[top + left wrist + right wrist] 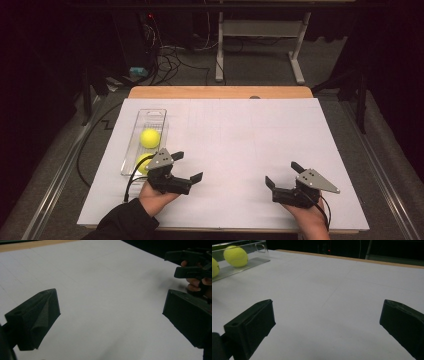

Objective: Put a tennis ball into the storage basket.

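Gaping wide over bare table (240, 135), left gripper (189, 166) and right gripper (281, 173) empty.

A white sheet (240, 145) covers the table, whose pale wooden edge (220, 92) shows along the far side. Beyond it the grey floor (260, 70) carries a tangle of black cables (172, 57) and the white legs of a desk frame (260, 35), with a small red light (150, 16) glowing in the dark near the cables. The room around is dim and mostly black, metal rails (55, 175) run along the floor on both sides of the table, and the light falls chiefly on the white sheet.
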Motion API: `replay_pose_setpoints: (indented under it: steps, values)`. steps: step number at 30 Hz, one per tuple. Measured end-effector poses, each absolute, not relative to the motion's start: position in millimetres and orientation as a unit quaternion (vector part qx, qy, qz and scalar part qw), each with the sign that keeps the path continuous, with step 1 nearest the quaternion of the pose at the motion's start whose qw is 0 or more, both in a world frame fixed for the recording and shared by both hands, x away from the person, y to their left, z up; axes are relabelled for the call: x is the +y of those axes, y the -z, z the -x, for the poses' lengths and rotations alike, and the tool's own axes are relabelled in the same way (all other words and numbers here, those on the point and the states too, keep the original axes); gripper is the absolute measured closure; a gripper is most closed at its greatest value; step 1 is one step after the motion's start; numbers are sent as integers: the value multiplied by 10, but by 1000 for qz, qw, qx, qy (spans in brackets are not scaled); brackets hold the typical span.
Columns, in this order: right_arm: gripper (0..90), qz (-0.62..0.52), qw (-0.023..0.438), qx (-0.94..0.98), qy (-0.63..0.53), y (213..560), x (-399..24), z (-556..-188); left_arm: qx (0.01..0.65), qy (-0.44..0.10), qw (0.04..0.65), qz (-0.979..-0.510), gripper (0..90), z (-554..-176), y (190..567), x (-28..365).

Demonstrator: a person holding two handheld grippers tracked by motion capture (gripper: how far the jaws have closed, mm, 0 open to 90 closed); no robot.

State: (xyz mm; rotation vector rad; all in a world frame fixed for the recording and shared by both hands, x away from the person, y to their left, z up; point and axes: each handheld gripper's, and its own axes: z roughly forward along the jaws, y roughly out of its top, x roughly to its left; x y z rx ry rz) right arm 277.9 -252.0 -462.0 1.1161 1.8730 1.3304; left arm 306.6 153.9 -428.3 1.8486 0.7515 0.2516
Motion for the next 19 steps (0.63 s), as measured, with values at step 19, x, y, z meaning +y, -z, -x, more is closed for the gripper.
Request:
replay_pose_setpoints:
  steps: [19]
  values:
    - [0, -414, 300, 689, -513, 4548, -2631, -2758, 378, -141, 538, -741, 24, -2915, 4300, 2271]
